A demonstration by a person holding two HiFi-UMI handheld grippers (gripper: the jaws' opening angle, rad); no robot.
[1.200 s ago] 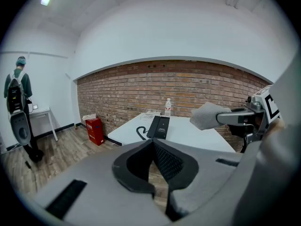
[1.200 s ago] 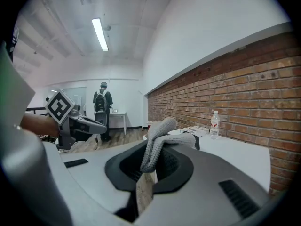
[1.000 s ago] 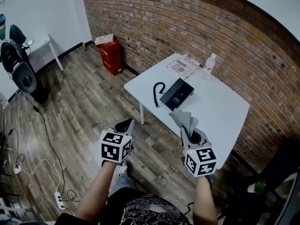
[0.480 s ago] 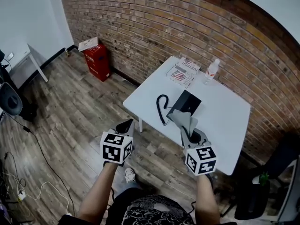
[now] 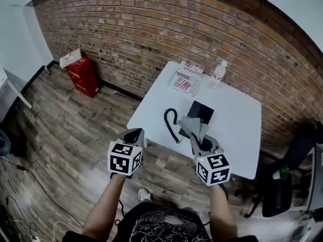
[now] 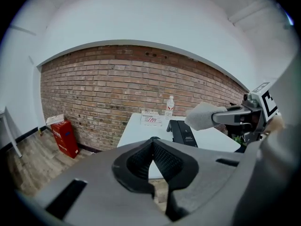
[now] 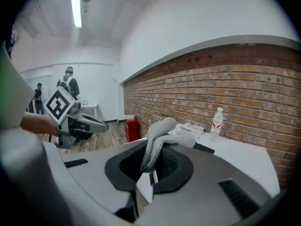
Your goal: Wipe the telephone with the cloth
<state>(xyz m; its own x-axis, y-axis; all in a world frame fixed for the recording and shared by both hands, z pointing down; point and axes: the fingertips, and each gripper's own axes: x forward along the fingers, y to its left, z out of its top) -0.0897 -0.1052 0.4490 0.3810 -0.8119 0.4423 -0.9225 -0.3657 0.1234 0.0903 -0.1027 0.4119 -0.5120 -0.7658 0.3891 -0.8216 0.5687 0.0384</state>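
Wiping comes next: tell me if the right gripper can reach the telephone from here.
Probably yes. The right gripper, jaws shut on the cloth, hangs just short of the telephone, with nothing between them.

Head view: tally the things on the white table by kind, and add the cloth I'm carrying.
telephone: 1
plastic bottle: 1
stack of printed papers: 1
cloth, held off the table in the right claw: 1
Total: 4
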